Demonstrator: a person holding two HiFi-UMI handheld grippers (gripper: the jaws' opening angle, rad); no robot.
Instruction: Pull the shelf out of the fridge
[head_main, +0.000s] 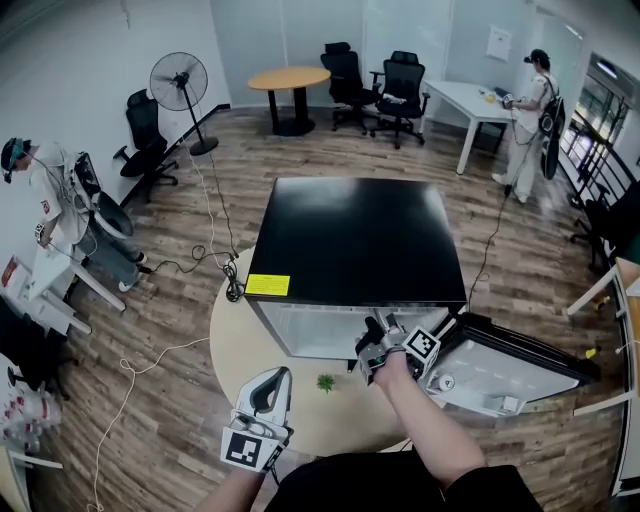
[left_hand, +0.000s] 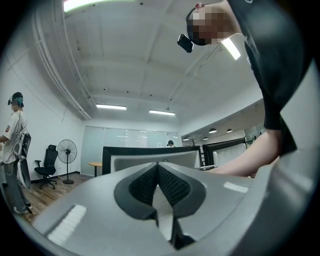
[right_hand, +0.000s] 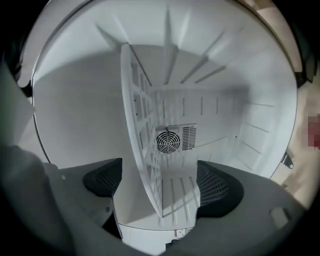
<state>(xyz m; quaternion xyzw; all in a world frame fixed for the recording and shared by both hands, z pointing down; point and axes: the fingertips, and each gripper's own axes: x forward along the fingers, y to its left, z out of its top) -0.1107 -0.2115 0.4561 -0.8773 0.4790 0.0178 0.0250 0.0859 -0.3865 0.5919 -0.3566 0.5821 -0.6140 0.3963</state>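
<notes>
The right gripper (right_hand: 159, 186) is reaching into the open fridge (head_main: 355, 240), its fingers standing apart around the front edge of the white shelf (right_hand: 142, 145) (neither pad touching it), which is sitting inside. The left gripper (left_hand: 158, 176), fingers closed and empty, is hovering at the round table's (head_main: 235, 345) near edge.

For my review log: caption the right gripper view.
Open right claw straddling the front edge of the white shelf in the fridge.

The fridge (head_main: 355, 235) has a smooth black top, its shelf (right_hand: 142, 150) looks white plastic, the floor (head_main: 520, 290) wood-grained.
</notes>
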